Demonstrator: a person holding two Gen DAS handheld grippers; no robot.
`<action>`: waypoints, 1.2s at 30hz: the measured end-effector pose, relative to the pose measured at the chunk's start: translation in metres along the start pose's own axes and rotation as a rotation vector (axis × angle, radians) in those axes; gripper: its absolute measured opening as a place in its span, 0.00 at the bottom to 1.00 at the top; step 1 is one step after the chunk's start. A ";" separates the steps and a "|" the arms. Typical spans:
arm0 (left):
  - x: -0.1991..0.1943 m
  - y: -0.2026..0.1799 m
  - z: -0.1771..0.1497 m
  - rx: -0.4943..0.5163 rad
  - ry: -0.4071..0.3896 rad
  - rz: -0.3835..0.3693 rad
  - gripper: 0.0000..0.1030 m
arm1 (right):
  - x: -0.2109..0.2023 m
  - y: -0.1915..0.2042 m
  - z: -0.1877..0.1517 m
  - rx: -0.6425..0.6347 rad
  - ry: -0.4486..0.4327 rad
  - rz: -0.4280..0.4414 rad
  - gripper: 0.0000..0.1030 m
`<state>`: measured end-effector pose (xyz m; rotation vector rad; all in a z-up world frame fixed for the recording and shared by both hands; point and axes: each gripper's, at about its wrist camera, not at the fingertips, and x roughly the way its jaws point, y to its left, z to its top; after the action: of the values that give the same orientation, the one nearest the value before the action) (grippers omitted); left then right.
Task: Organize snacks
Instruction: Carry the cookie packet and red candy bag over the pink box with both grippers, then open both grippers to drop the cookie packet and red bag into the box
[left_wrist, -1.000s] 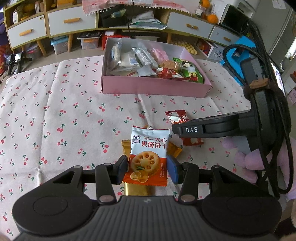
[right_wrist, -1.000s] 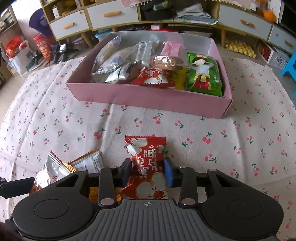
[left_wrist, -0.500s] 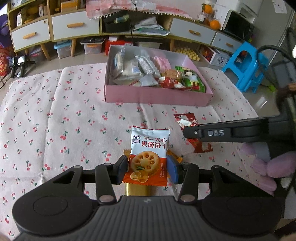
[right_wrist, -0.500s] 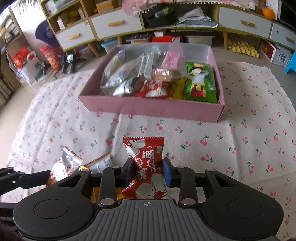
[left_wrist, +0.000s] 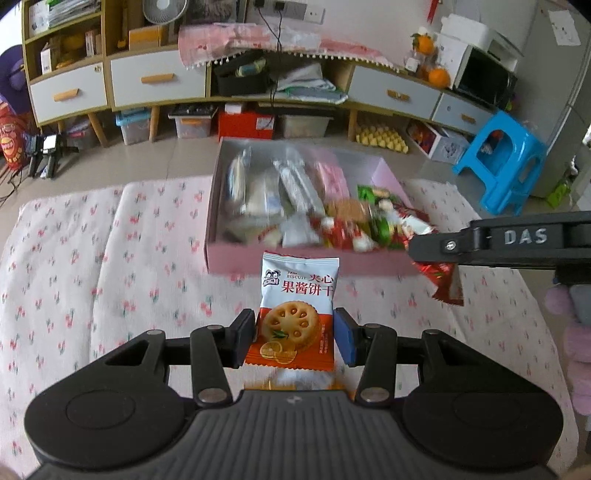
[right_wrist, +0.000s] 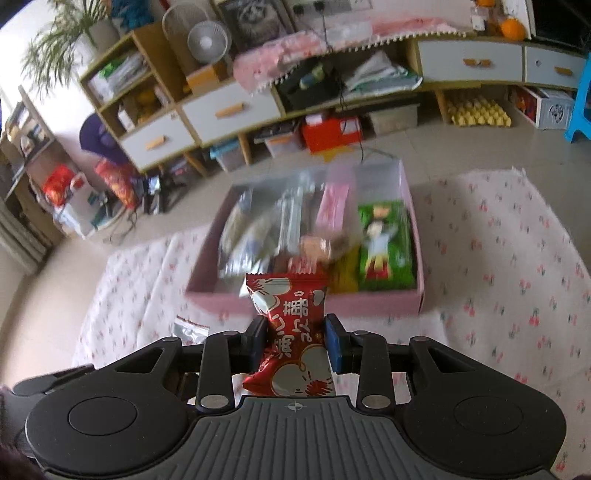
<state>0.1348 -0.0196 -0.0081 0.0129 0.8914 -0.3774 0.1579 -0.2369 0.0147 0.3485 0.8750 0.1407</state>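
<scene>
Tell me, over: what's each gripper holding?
Left gripper shut on white-and-orange jam biscuit packet. Right gripper shut on red foil snack packet. Pink cardboard box ahead, nothing blocking.

The box (left_wrist: 310, 264) sits mid-frame on the cloth-covered desk (left_wrist: 110, 266), with snack packets (left_wrist: 295, 206) inside it, the cabinet (left_wrist: 159, 79) behind it across the upper frame, and the stool (left_wrist: 498, 162) at right.

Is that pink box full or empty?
Fairly full: the pink box has no lid, and wrapped snacks cover most of its floor.
</scene>
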 end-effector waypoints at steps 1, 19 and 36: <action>0.004 0.000 0.006 0.002 -0.004 0.006 0.41 | 0.001 -0.003 0.006 0.010 -0.011 0.000 0.31; 0.084 0.000 0.075 0.039 -0.079 0.074 0.41 | 0.080 -0.050 0.072 0.092 -0.090 -0.021 0.32; 0.091 -0.014 0.072 0.112 -0.091 0.118 0.64 | 0.087 -0.058 0.072 0.104 -0.098 -0.033 0.58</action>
<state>0.2362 -0.0737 -0.0296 0.1500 0.7745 -0.3149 0.2677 -0.2856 -0.0262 0.4347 0.7926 0.0475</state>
